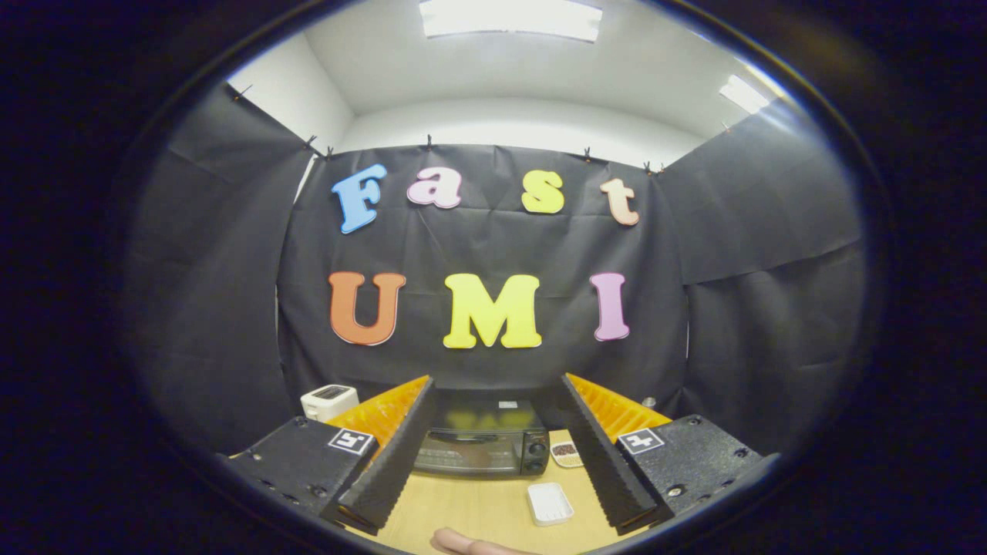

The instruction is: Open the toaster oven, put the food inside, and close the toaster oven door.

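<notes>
My gripper (pixel 493 455) has its fingers spread wide, holding nothing. Between them, well beyond the tips, I see the black toaster oven (pixel 478 445) with its glass door shut, standing at the far end of the pale wooden table (pixel 470 509) against the black cloth wall. Just beside the oven's knob side sits a small dish of dark brown food (pixel 566 452). Nearer me, by my right finger, lies a white rectangular tray (pixel 550 503). Off past my left finger stands a white slot toaster (pixel 328 401). A fingertip (pixel 466 543) of a person's hand rests on the table's near edge. Nothing lies between my fingers and the oven door.
</notes>
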`<control>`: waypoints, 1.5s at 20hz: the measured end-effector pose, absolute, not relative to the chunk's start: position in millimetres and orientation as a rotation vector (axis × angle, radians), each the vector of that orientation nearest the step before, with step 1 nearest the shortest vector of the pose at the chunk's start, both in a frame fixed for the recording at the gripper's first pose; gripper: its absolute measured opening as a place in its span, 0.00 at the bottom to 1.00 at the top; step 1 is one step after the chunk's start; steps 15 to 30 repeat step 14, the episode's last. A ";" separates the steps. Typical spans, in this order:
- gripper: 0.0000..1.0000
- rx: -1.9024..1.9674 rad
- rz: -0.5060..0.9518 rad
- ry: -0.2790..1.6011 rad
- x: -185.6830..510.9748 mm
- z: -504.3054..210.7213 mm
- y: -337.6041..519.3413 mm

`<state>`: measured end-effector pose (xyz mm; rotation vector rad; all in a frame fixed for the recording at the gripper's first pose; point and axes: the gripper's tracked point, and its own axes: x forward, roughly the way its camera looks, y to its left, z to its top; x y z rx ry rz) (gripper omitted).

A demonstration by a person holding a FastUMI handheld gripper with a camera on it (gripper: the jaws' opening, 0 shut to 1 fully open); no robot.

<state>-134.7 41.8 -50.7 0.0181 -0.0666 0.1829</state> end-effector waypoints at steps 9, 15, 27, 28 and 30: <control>1.00 0.063 0.233 -0.056 -157.1 -72.4 51.5; 1.00 0.054 0.236 -0.091 -164.1 -71.9 52.7; 1.00 0.054 0.236 -0.091 -164.1 -71.9 52.7; 1.00 0.054 0.236 -0.091 -164.1 -71.9 52.7; 1.00 0.054 0.236 -0.091 -164.1 -71.9 52.7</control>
